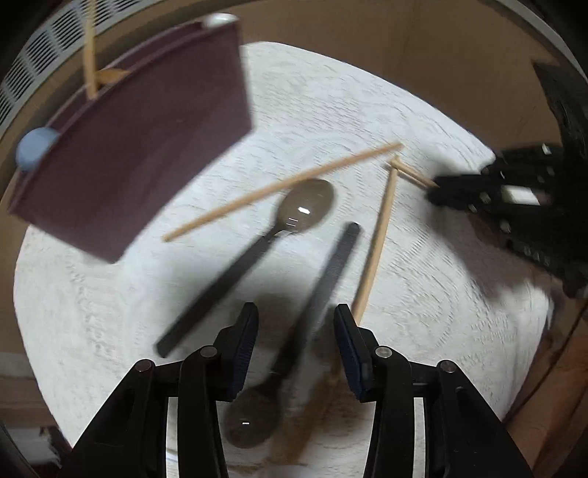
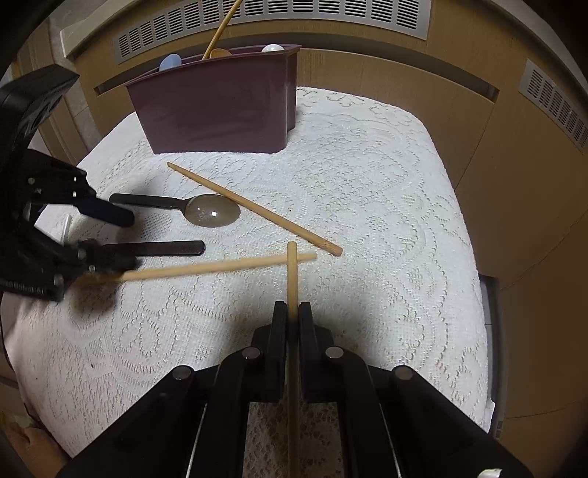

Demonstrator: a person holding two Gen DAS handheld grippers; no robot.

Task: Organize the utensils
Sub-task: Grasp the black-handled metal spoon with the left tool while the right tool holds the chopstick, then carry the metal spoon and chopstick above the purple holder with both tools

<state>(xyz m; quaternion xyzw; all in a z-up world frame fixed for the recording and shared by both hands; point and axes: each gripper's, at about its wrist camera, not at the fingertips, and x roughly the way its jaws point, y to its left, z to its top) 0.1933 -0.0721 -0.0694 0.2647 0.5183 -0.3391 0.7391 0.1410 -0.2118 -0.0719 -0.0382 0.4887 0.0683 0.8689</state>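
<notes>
A maroon utensil holder (image 2: 217, 106) stands at the back of the white lace cloth (image 2: 367, 206), with a chopstick and spoons in it; it also shows in the left wrist view (image 1: 139, 147). My right gripper (image 2: 292, 312) is shut on a wooden chopstick (image 2: 292, 279). My left gripper (image 1: 296, 323) is open, straddling a black-handled spoon (image 1: 312, 294) whose bowl (image 1: 250, 423) lies under it. A second spoon (image 1: 257, 250) and two loose chopsticks (image 1: 283, 185) (image 1: 375, 250) lie on the cloth.
Wooden cabinet fronts with vent grilles (image 2: 272, 14) surround the cloth-covered table. The right gripper (image 1: 514, 198) shows at the right of the left wrist view, the left gripper (image 2: 55, 235) at the left of the right wrist view.
</notes>
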